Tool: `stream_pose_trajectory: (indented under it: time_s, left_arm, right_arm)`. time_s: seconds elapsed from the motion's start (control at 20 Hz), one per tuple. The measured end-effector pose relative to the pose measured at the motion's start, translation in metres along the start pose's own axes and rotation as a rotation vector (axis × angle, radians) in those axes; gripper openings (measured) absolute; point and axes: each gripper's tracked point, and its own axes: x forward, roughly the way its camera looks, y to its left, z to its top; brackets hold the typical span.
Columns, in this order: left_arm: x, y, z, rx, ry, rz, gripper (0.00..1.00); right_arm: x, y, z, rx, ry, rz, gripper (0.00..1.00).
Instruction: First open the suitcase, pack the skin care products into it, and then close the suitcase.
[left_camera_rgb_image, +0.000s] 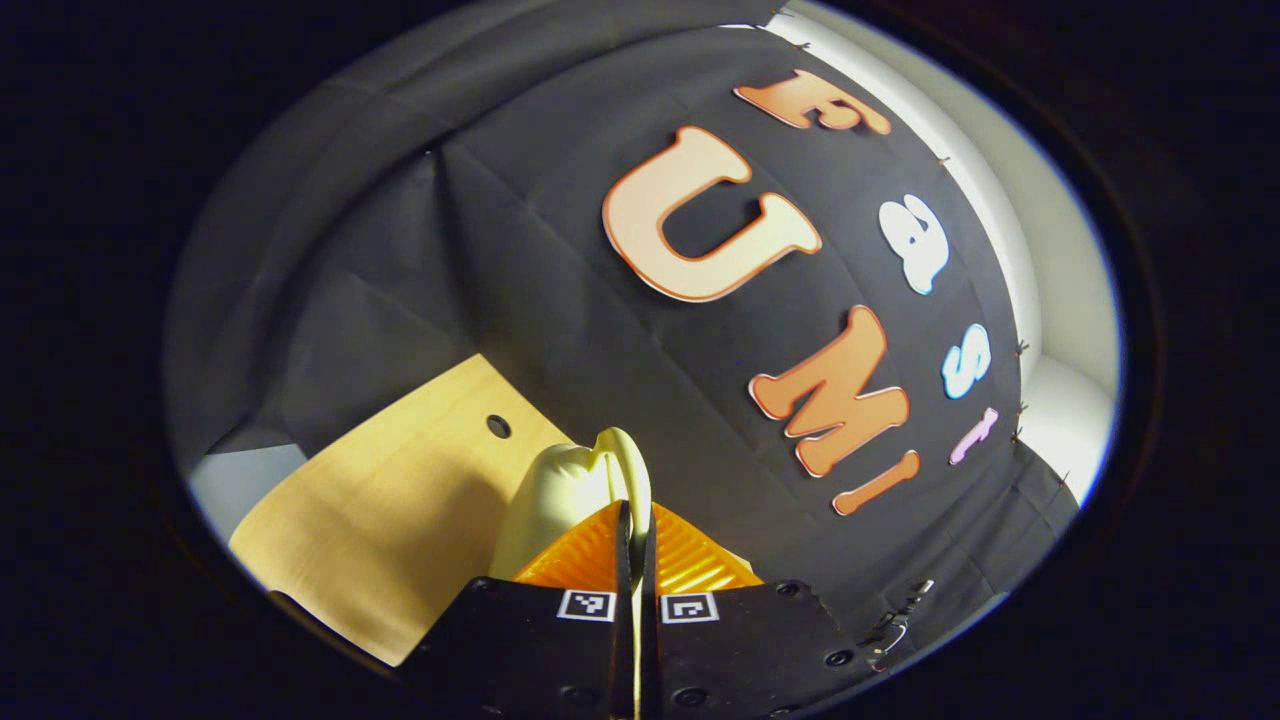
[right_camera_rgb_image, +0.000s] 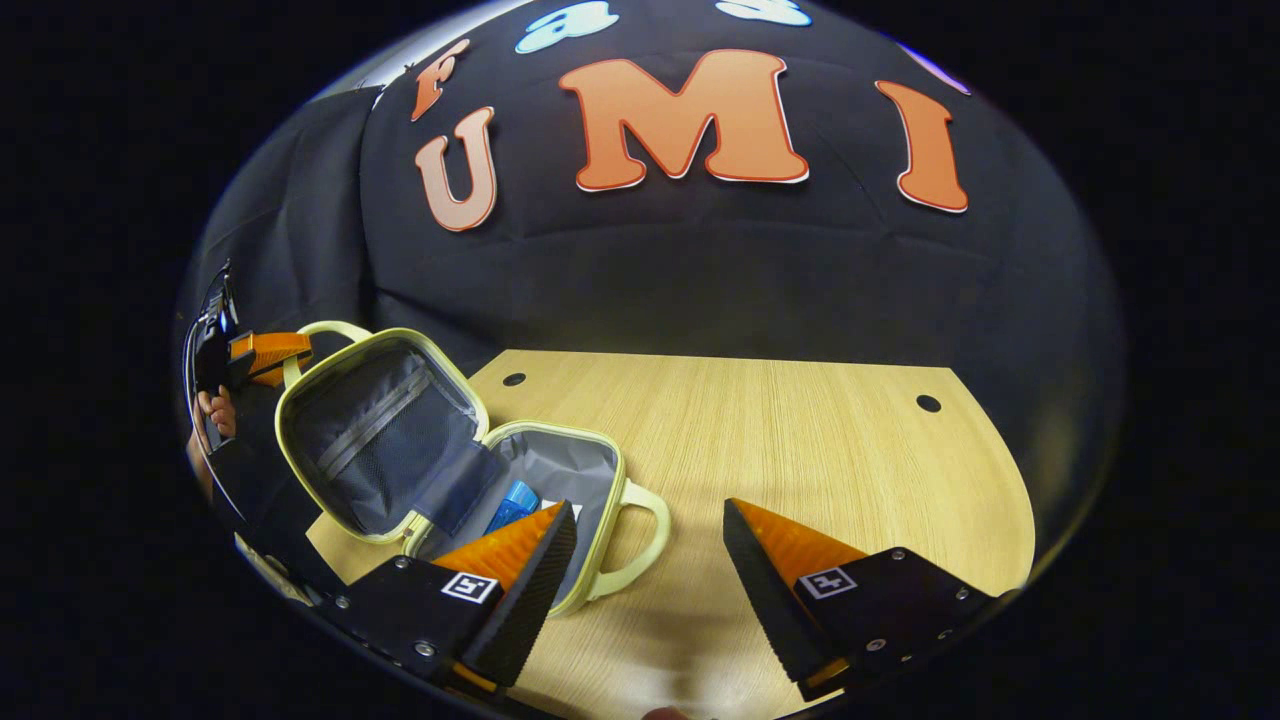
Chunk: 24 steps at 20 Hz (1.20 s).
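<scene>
Clamped in the left claw (left_camera_rgb_image: 636, 545) is the lid handle (left_camera_rgb_image: 632, 470) of the open suitcase (right_camera_rgb_image: 400, 450) on the bench (right_camera_rgb_image: 780, 440) (stiff, light shell); the right claw (right_camera_rgb_image: 650, 555) gapes wide beside it, a blue tube (right_camera_rgb_image: 512, 503) seen inside.

Your suitcase (right_camera_rgb_image: 450, 470) lies open on the table (right_camera_rgb_image: 800, 450), toward its left edge, lid (right_camera_rgb_image: 375, 435) raised at left. Inside the base sits what may be a skin care product (right_camera_rgb_image: 512, 503).

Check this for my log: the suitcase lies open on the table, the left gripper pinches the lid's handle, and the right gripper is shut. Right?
One error: the right gripper is open, fingers wide apart, in the right gripper view. The suitcase is open on the table; the left gripper pinches the lid's handle.
</scene>
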Motion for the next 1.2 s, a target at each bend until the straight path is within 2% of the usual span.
stream_pose_trajectory:
  time_s: [0.35, 0.75, 1.0, 1.2]
  left_arm:
    - [0.018, -0.077, -0.047, 0.065, 0.058, -0.080, 0.02]
    - [0.047, -0.136, -0.138, 0.133, 0.177, -0.123, 0.02]
    - [0.069, -0.150, -0.202, 0.190, 0.276, -0.115, 0.03]
    - [0.082, -0.147, -0.248, 0.218, 0.337, -0.054, 0.03]
  right_arm:
    - [-0.013, -0.025, 0.013, 0.003, -0.056, 0.007, 0.94]
    - [-0.032, -0.060, 0.021, 0.013, -0.103, -0.003, 0.94]
    - [-0.046, -0.085, 0.021, 0.027, -0.123, -0.011, 0.94]
    - [-0.055, -0.107, 0.018, 0.038, -0.131, -0.019, 0.94]
